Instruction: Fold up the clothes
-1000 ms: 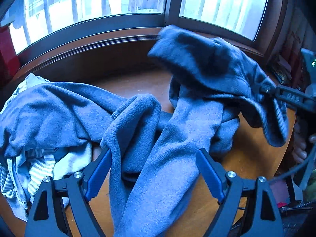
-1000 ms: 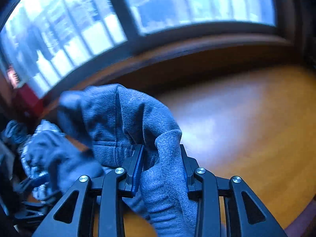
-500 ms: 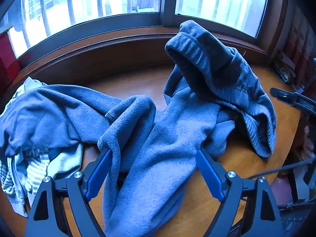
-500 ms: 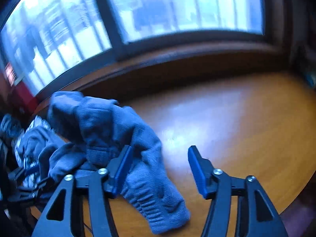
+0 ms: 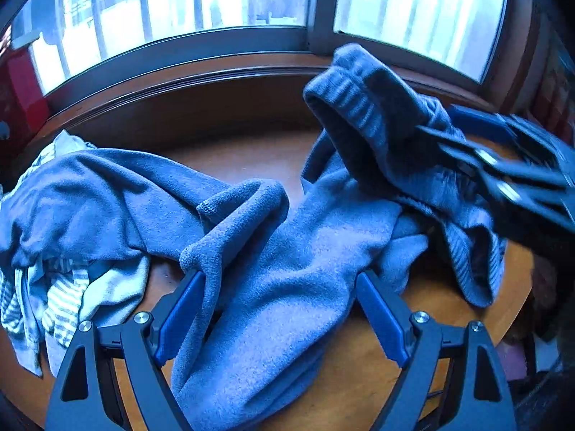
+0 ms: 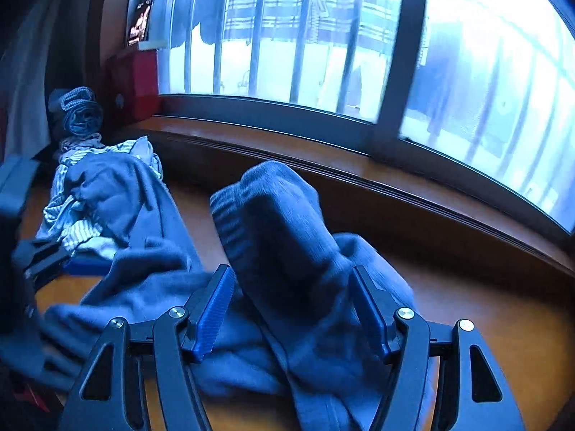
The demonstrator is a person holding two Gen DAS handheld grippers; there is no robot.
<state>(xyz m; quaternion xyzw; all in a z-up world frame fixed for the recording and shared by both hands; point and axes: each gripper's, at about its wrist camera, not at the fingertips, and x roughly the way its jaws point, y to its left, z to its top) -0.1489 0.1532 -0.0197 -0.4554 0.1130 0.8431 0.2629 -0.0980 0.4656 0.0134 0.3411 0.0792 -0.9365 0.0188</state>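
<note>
The right gripper has just let go of the blue fleece garment, its jaws opening around the ribbed cuff without pinching it (the left gripper hovers wide apart over the cloth), so the garment lies crumpled on the wooden table, needing a fresh grip.

Blue fleece garment and striped clothes lie on wooden table.

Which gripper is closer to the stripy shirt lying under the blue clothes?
Left. The left gripper hovers over the blue fleece, right beside the striped shirt. The right gripper, jaws opening, sits at the ribbed cuff, farther away across the pile.
</note>
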